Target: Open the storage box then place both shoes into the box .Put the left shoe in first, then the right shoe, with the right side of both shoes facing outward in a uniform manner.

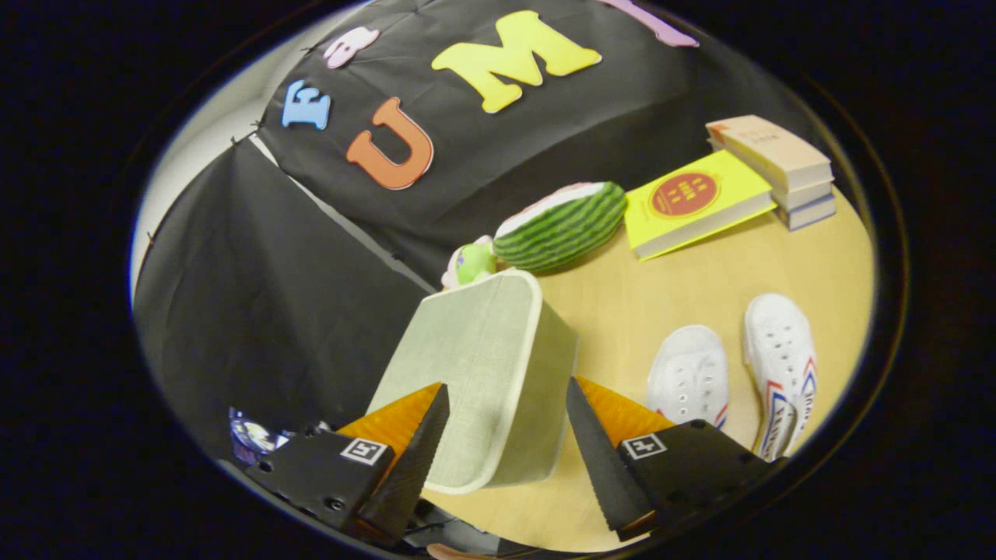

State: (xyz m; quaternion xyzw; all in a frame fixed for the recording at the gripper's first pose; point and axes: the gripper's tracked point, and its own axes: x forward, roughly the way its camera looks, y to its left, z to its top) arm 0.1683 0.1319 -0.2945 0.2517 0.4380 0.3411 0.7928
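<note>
Spread wide, my gripper (506,435) frames the pale green woven-fabric storage box (482,373) – lid closed; two white canvas shoes (689,377) sit beside it on the smooth wooden surface (661,288).

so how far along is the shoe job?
Early. Nothing looks done: the storage box has its lid closed, and both shoes sit on the table beside it. In hand: the tool is open, fingers straddling the box's near end. Left: open the box, load left shoe, then right.
</note>
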